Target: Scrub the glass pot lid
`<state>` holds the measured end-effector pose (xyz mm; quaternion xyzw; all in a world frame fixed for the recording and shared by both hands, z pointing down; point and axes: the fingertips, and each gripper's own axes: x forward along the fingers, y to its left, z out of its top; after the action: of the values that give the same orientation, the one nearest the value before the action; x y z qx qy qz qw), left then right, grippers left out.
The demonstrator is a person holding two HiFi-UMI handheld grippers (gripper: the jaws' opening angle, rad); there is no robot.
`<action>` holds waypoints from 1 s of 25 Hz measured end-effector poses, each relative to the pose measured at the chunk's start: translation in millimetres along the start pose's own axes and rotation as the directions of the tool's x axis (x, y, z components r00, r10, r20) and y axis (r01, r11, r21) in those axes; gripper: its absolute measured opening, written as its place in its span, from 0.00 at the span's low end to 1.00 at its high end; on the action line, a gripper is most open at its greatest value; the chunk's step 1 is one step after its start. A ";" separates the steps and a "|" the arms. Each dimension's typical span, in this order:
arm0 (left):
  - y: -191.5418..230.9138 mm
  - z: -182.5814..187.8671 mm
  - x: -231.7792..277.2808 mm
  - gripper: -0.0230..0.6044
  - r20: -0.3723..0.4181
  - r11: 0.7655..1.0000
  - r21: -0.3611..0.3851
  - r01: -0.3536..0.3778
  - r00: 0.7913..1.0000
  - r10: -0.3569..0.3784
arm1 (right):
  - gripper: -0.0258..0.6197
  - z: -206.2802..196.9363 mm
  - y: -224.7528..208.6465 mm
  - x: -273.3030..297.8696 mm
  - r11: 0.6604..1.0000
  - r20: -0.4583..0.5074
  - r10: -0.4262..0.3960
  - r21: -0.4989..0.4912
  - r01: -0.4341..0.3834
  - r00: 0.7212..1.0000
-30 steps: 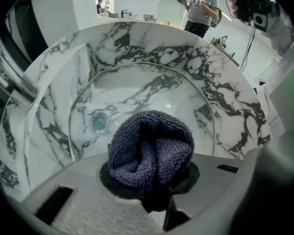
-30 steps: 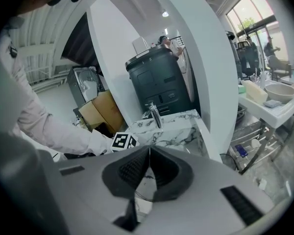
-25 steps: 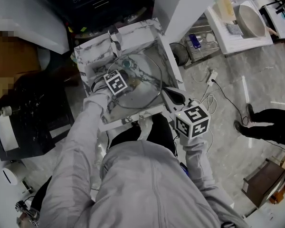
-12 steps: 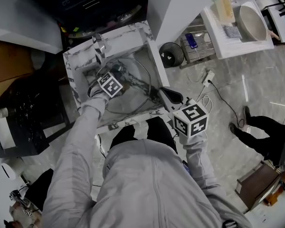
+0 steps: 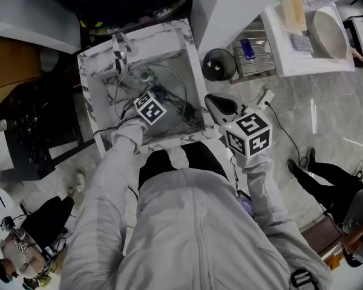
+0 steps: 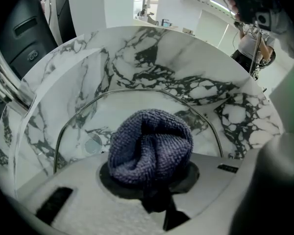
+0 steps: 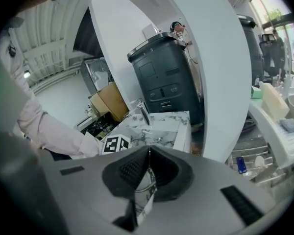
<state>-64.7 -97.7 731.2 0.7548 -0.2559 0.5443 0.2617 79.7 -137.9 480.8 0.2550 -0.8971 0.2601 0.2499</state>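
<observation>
i am holding my left gripper down inside the marble sink, and its jaws are clamping a bunched blue-purple cloth that is bulging out past the pads. the glass pot lid is lying in the basin right ahead of that gripper. its metal rim is arching over the top of the cloth and running down on both sides of it. the cloth is sitting in front of the glass, but i cannot tell whether it is actually pressing on it.

from the head view, the lid is filling most of the basin, and my left gripper's marker cube is hovering over its near half.

i am keeping my right gripper outside the sink, just beyond its right wall and apart from the lid. its jaws are meeting tip to tip with nothing between them. in its own view it is pointing back toward the sink.

counting what i am seeing:
- one glass lid
- one cloth
- one sink
- one chrome faucet at the sink's far rim
- two grippers, each carrying one marker cube
- one pale bowl resting on the white counter, well apart from the sink at the upper right
</observation>
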 end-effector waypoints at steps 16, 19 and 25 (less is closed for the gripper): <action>-78.1 -8.8 -29.5 0.17 0.002 0.939 0.053 0.341 0.940 -0.341 | 0.09 21.3 15.5 6.7 0.998 -0.028 -0.035 -0.051 0.034 0.999; -71.6 -10.0 -55.1 0.17 0.115 0.946 0.052 0.319 0.939 -0.323 | 0.09 32.5 41.7 15.4 0.997 0.011 -0.036 -0.071 0.036 0.999; -34.2 -9.5 -140.3 0.17 0.425 0.989 0.000 0.151 0.895 -0.136 | 0.09 51.9 90.8 21.3 0.992 0.094 -0.064 -0.099 0.073 0.994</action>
<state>-87.0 -52.1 595.8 0.8673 -0.2590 0.3426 0.2516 -5.9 -109.0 424.0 0.2840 -0.9104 0.1934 0.2304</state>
